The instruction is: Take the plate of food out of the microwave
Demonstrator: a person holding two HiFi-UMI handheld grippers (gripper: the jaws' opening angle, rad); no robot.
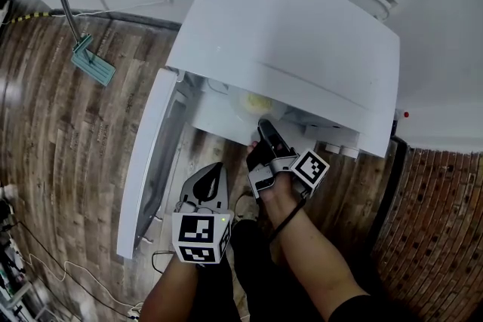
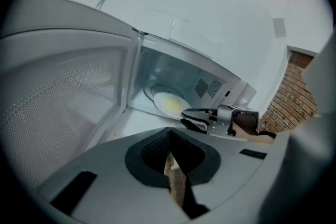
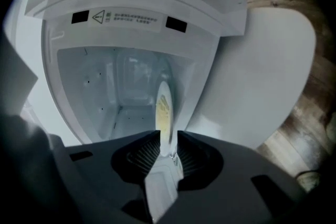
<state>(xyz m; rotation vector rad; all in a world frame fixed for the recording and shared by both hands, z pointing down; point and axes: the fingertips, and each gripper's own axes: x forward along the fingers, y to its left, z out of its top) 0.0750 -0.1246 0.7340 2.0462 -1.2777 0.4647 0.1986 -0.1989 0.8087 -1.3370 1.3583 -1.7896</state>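
Nearest hangs the left gripper (image 1: 214, 171), jaws pressed together on nothing, while the right gripper (image 3: 167, 150) pinches the near rim of the plate (image 3: 164, 105) of yellow food inside the open microwave (image 1: 302, 41); the plate looks stiff, smooth and breakable, so keep it level.

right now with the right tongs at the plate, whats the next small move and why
Probably draw the right tongs straight back, keeping the plate level. They look closed on its near rim, the plate sits inside the microwave with yellow food on it, and the door stands open.
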